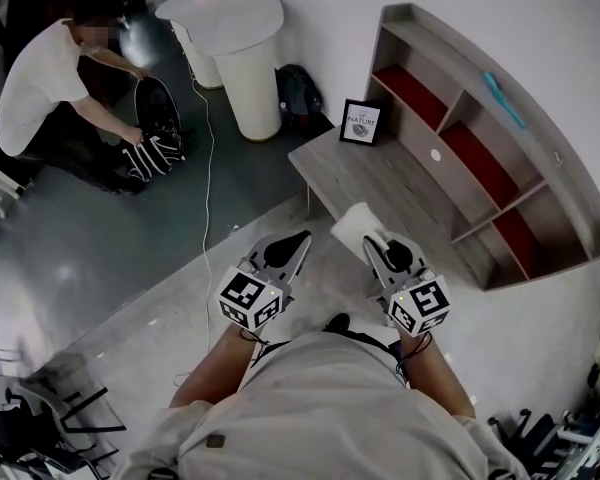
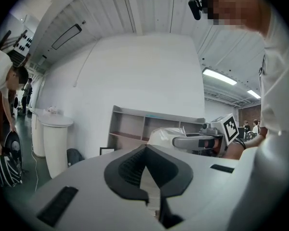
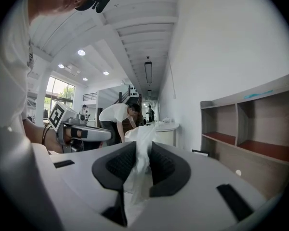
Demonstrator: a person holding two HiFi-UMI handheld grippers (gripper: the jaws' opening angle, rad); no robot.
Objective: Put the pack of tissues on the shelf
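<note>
The pack of tissues [image 1: 354, 225] is a white, plastic-wrapped bundle held in the air by my right gripper [image 1: 372, 240]. In the right gripper view the dark pads [image 3: 164, 166] pinch the wrapper [image 3: 140, 153]. My left gripper [image 1: 300, 238] hovers beside it, with its pads [image 2: 166, 170] closed together and nothing between them. From the left gripper view the pack [image 2: 164, 135] and the right gripper [image 2: 197, 141] appear to the right. The grey shelf [image 1: 500, 158] with red-lined compartments stands ahead and to the right, with its low desk top [image 1: 380, 183] just beyond the pack.
A framed picture [image 1: 360, 123] leans on the desk top. A teal object [image 1: 503, 98] lies on the shelf's top. A white round pedestal table [image 1: 235, 28] and a black backpack [image 1: 298, 93] stand behind. At far left a person [image 1: 40, 78] bends over a black bag [image 1: 155, 128].
</note>
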